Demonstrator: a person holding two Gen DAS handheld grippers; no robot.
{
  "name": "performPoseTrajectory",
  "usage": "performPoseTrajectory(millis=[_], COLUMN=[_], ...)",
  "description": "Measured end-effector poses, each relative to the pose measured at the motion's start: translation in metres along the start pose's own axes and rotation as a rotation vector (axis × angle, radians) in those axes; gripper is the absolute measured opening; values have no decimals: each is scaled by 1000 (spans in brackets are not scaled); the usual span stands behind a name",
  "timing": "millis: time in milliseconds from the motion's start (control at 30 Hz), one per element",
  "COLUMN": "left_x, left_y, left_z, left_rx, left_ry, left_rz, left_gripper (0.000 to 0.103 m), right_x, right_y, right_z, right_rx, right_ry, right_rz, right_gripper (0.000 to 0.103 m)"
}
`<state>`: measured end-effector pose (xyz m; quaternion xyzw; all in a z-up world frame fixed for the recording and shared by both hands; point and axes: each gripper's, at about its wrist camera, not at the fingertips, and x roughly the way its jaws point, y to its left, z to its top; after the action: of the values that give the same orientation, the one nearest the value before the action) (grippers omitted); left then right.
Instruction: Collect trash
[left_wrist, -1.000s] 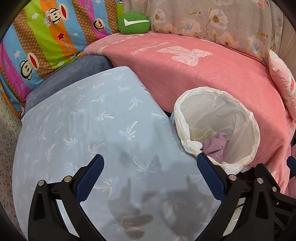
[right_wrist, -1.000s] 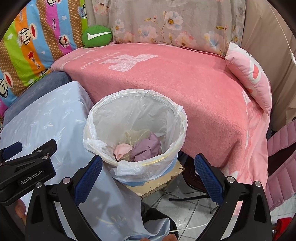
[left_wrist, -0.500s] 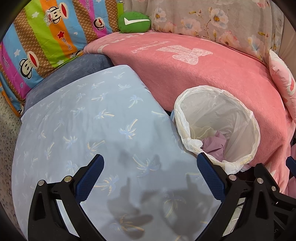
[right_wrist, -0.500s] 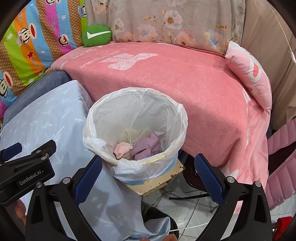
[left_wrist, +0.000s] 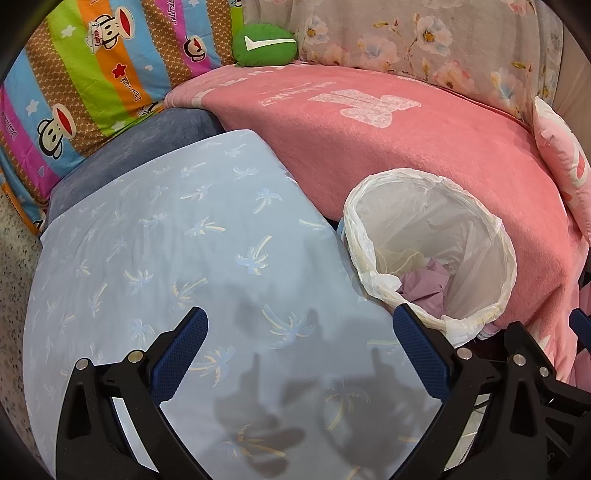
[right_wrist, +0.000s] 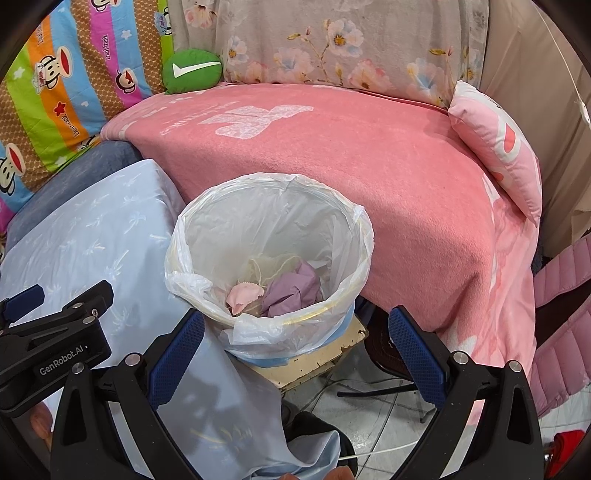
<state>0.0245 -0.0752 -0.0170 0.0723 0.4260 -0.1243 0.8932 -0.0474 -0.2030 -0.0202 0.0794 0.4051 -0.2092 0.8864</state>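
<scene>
A trash bin with a white plastic liner (right_wrist: 207, 280) stands between the light blue cloth and the pink blanket. Crumpled purple trash (right_wrist: 291, 290) and a pink scrap (right_wrist: 243, 295) lie inside it. The bin liner (left_wrist: 373, 280) also shows at the right of the left wrist view, with purple trash (left_wrist: 424, 286) in it. My left gripper (left_wrist: 299, 334) is open and empty above the light blue palm-print cloth (left_wrist: 166, 251). My right gripper (right_wrist: 295, 332) is open and empty just in front of the bin.
A pink blanket (right_wrist: 332, 147) covers the bed behind the bin. A green pouch (right_wrist: 192, 70), a striped monkey-print pillow (left_wrist: 81, 74) and a pink cushion (right_wrist: 498, 147) lie around it. The bin rests on a worn cream stool (right_wrist: 317, 362) over tiled floor.
Both views shift only slightly. Both grippers stay open and empty.
</scene>
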Motion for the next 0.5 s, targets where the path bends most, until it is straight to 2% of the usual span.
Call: performPoseTrajectory(millis=[500], left_x=[1], left_y=[0], left_z=[1], left_rx=[3], left_ry=[2], left_rz=[2], left_gripper=[96], right_x=[-1], right_y=[1], right_z=[-6], right_rx=[4], right_ry=[5], right_rz=[-6], right_gripper=[97])
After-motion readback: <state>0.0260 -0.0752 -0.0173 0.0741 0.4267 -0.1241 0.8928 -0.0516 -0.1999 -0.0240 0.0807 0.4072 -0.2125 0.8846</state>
